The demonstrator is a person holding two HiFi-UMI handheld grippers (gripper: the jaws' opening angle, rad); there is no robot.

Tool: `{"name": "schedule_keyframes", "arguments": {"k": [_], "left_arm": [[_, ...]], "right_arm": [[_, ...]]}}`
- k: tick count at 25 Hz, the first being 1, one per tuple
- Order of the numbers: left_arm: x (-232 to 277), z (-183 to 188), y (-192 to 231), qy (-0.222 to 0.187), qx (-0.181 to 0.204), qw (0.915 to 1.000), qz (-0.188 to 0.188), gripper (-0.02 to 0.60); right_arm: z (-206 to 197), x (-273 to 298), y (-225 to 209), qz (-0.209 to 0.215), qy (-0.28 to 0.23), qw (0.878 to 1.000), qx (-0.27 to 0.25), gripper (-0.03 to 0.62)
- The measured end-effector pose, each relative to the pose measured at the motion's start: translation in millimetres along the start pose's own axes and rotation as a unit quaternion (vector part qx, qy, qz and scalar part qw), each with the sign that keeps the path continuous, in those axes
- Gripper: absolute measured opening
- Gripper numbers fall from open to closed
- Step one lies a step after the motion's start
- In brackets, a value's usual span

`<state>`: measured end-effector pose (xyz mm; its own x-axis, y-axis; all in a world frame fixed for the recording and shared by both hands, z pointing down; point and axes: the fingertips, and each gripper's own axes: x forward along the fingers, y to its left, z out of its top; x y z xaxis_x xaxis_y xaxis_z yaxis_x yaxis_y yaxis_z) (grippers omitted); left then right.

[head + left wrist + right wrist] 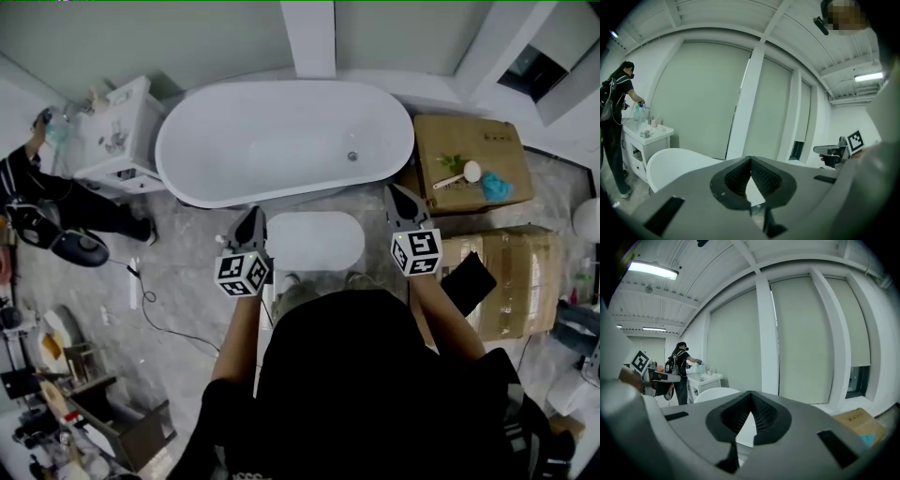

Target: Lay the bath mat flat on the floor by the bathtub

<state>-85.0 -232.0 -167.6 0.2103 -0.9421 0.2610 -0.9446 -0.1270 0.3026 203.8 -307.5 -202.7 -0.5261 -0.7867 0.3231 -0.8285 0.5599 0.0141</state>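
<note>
Grey floor (187, 272) holds the mat (314, 241) beside the bathtub (281, 136), boxes (441, 141) nearby. Your left tongs (251, 216) and right tongs (397, 194) are closed tight, empty.

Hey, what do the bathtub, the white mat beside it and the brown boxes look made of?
Bathtub: probably acrylic or enamel, smooth glossy white with soft highlights.
Bath mat: matte white, rounded corners; fabric or foam, texture too small to tell.
Boxes: plain brown cardboard, flap seams visible.
</note>
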Motion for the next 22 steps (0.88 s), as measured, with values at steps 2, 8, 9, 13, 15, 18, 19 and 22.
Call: {"name": "schedule_keyframes", "arguments": {"k": [2, 8, 9, 13, 15, 18, 19, 22], "left_arm": [[4.9, -3.5, -18.1, 0.000, 0.001, 1.0000, 0.004, 0.020], [18.8, -13.8, -50.5, 0.009, 0.005, 0.9999, 0.007, 0.018], [20.7, -14.5, -56.6, 0.010, 0.007, 0.9999, 0.005, 0.019], [31.3, -17.5, -73.4, 0.003, -0.010, 0.9999, 0.010, 0.019], [33.8, -28.7, -73.8, 0.005, -0.013, 0.9998, 0.012, 0.019], [30.0, -26.9, -76.7, 0.007, -0.016, 0.9998, 0.007, 0.018], [28.5, -22.7, -81.0, 0.009, -0.016, 0.9998, 0.004, 0.019], [23.2, -13.5, -97.6, 0.014, -0.009, 0.9999, -0.003, 0.020]], "right_arm": [[-2.1, -4.7, -14.7, 0.003, -0.005, 1.000, -0.001, 0.021], [-10.2, -12.2, -41.5, 0.002, -0.009, 1.000, 0.020, 0.021], [-11.7, -15.3, -44.9, 0.002, -0.009, 1.000, 0.020, 0.021], [-13.3, -23.4, -55.0, -0.005, -0.007, 1.000, 0.007, 0.021], [-19.4, -22.0, -50.6, -0.005, -0.005, 1.000, 0.007, 0.021], [-13.2, -24.4, -40.8, -0.003, -0.002, 1.000, 0.007, 0.021], [-8.6, -27.3, -39.9, -0.003, -0.002, 1.000, 0.008, 0.021], [2.6, -39.8, -42.2, -0.004, 0.000, 1.000, 0.009, 0.021]]}}
